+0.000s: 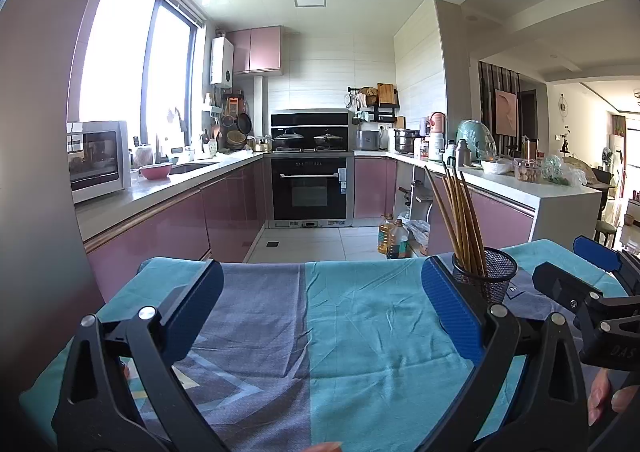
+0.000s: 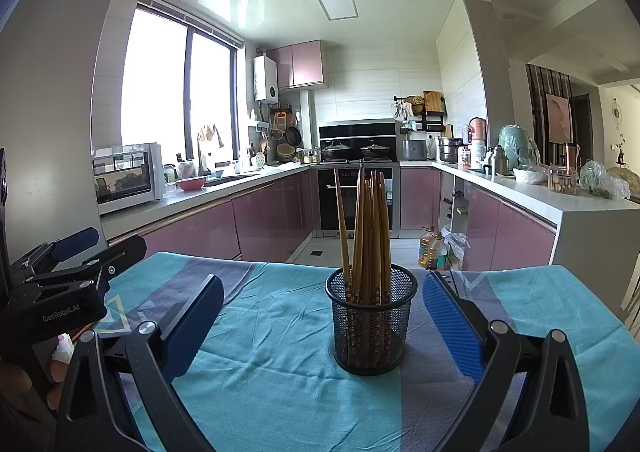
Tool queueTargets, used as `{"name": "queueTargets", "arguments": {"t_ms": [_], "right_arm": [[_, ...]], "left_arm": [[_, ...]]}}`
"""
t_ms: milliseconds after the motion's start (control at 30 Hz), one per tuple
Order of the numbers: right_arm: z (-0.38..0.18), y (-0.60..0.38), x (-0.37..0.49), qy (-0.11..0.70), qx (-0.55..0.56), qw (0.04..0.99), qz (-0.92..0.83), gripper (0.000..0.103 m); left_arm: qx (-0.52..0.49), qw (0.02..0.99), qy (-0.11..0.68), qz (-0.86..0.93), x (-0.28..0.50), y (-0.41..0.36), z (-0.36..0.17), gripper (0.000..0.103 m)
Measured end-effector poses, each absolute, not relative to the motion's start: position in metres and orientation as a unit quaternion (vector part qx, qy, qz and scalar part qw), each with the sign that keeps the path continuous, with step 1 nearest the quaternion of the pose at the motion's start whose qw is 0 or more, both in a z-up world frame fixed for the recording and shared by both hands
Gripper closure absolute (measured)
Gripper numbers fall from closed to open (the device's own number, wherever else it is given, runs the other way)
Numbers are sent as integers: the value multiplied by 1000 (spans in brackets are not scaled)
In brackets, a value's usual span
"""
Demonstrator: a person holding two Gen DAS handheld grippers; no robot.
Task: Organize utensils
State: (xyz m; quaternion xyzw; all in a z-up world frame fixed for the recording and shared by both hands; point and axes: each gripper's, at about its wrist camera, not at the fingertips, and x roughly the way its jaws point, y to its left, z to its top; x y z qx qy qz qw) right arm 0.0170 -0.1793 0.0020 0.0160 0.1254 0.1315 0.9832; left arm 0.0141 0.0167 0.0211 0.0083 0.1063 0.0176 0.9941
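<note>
A black mesh cup (image 2: 370,326) stands upright on the teal and grey cloth (image 2: 272,372). It holds several wooden chopsticks (image 2: 368,236), tips up. My right gripper (image 2: 323,316) is open and empty, with the cup between and just beyond its fingers. My left gripper (image 1: 322,300) is open and empty over bare cloth (image 1: 360,332); the cup (image 1: 486,276) sits just behind its right finger, with the chopsticks (image 1: 460,219) leaning left. Each gripper shows at the edge of the other's view: the right one (image 1: 576,272), the left one (image 2: 92,248).
The cloth-covered table ends at a far edge (image 2: 280,262), with kitchen floor beyond. Oil bottles (image 2: 432,250) stand on the floor by the right counter (image 2: 552,195). An oven (image 1: 309,187) and pink cabinets are at the back.
</note>
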Motion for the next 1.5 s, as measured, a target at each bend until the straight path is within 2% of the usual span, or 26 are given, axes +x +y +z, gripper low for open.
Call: {"name": "queueTargets", "arguments": {"t_ms": [1500], "right_arm": [[1,-175,17,121,21,985,123,7]], "left_arm": [[7,994,108,18,15,16,21,6]]}}
